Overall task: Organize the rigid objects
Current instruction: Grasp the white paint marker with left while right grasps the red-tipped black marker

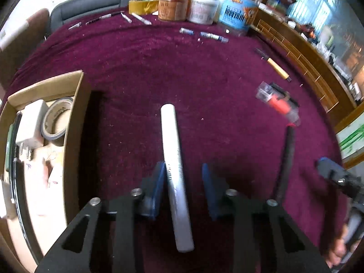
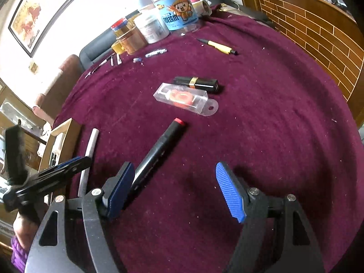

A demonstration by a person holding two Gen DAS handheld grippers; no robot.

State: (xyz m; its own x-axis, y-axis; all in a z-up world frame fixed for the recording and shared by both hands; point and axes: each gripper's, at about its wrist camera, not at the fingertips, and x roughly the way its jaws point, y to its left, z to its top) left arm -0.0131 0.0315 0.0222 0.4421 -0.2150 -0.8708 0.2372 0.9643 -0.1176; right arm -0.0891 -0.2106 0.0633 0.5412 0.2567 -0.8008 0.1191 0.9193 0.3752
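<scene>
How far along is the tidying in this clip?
Early. Done: the cardboard box already holds a grey tape roll and a white adapter. In hand: the open left gripper straddles the white cylindrical stick, not clamped. The open right gripper holds nothing. Left: black red-tipped marker, clear plastic case, black lipstick tube, yellow pen, small items by the jars.
</scene>
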